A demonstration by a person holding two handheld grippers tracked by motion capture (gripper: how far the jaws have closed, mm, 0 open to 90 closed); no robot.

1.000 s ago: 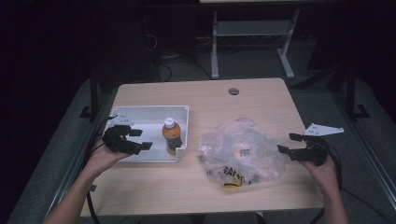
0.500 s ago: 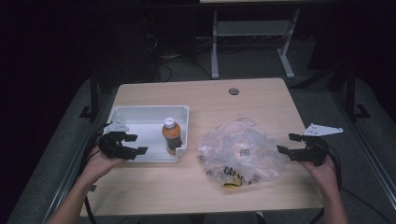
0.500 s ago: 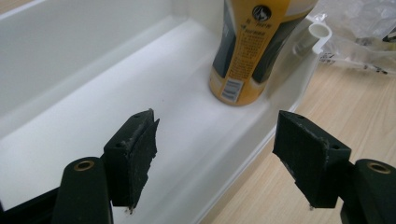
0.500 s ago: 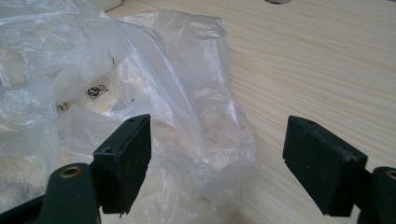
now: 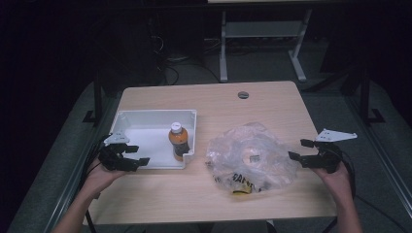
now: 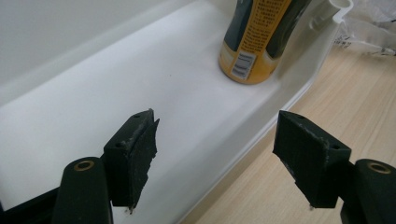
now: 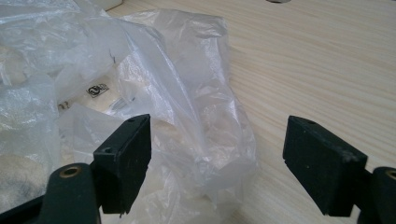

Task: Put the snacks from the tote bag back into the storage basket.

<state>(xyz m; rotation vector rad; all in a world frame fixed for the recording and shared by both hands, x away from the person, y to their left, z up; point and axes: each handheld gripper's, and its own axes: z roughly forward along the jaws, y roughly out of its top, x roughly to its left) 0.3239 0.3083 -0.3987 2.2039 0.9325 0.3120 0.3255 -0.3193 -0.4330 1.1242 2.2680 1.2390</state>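
Observation:
A white tray [image 5: 145, 119] sits on the left half of the wooden table, and an orange bottle [image 5: 178, 141] with a white cap stands upright in its near right corner. My left gripper [image 5: 137, 156] is open at the tray's near left edge. In the left gripper view the tray's front wall [image 6: 243, 140] runs between the wide-apart jaws, with the bottle [image 6: 254, 42] beyond them. A crumpled clear plastic bag [image 5: 250, 158] lies right of centre. My right gripper [image 5: 297, 149] is open just right of the bag [image 7: 154, 102], with nothing held.
The table has a round cable hole [image 5: 243, 94] near its far edge. Bare wood [image 7: 327, 60] stretches beyond and to the right of the bag. Dark floor and a white frame [image 5: 262, 34] lie behind the table.
My left gripper has drawn back toward the near left corner of the tray and sunk a little. The right gripper, the bag and the bottle have stayed put.

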